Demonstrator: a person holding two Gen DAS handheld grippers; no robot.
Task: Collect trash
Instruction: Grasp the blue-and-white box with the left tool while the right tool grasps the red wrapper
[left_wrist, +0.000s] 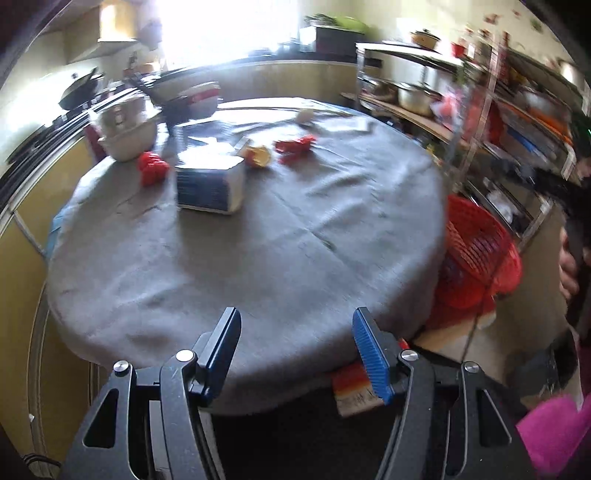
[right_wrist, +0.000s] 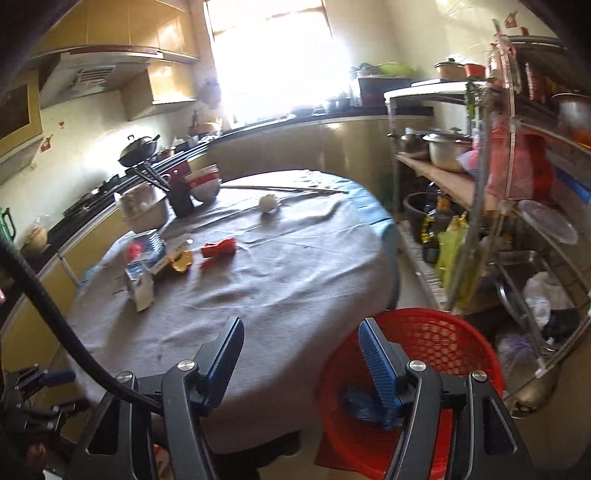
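Note:
Trash lies on the far left of a round table under a grey cloth (left_wrist: 295, 240): a crumpled red piece (left_wrist: 153, 168), a blue and white box (left_wrist: 210, 184), a yellow wrapper (left_wrist: 258, 155), a red wrapper (left_wrist: 295, 144) and a white paper ball (left_wrist: 304, 115). My left gripper (left_wrist: 296, 317) hangs open over the table's near edge, nothing between its fingers. My right gripper (right_wrist: 301, 325) is open and empty too, over the gap between the table (right_wrist: 295, 295) and a red mesh basket (right_wrist: 424, 332). A blue crumpled piece (right_wrist: 356, 402) lies in the basket. The red wrapper (right_wrist: 219, 247), yellow wrapper (right_wrist: 181, 260) and box (right_wrist: 142, 273) sit well beyond it.
Stacked bowls (right_wrist: 203, 182), a dark cup with chopsticks (right_wrist: 181, 197) and a white container (left_wrist: 125, 133) stand at the table's far left. A metal rack (right_wrist: 517, 221) with pots and bags fills the right side. The kitchen counter runs behind. A hand (left_wrist: 567, 266) shows at the right edge.

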